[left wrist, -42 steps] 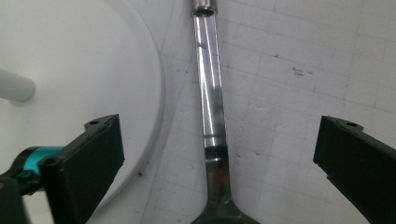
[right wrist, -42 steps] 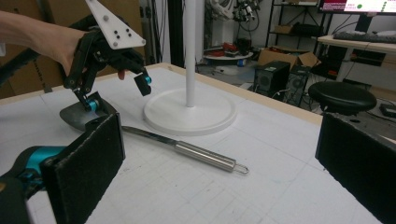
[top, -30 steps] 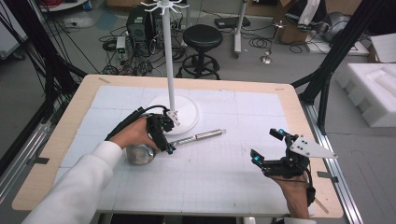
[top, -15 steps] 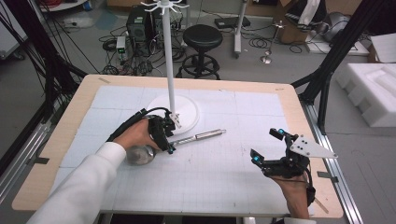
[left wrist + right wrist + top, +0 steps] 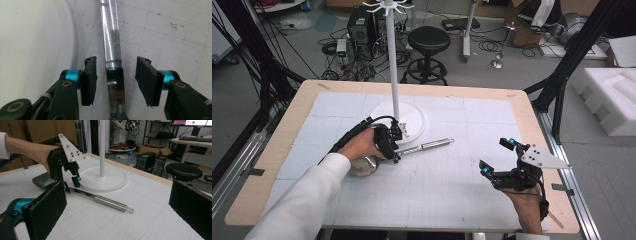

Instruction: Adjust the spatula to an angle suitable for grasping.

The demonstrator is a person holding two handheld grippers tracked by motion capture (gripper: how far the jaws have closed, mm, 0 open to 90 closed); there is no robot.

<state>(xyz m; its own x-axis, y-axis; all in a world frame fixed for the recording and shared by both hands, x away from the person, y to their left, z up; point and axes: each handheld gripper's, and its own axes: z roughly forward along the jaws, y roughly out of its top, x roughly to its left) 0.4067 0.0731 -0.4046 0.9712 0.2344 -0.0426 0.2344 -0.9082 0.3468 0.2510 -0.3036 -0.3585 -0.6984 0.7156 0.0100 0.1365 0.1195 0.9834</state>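
High view overlooks the table [image 5: 362, 100]; gripper views sit low, close.

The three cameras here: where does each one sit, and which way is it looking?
High view: above the table's near edge, looking forward and down; both forearms, left gripper, right gripper.
Left gripper view: on the left gripper, looking down its just-closing jaws astride the ladle, gaps either side.
Right gripper view: on the right gripper, looking level across the table; wide jaws.
Shared: ladle, white stand base.
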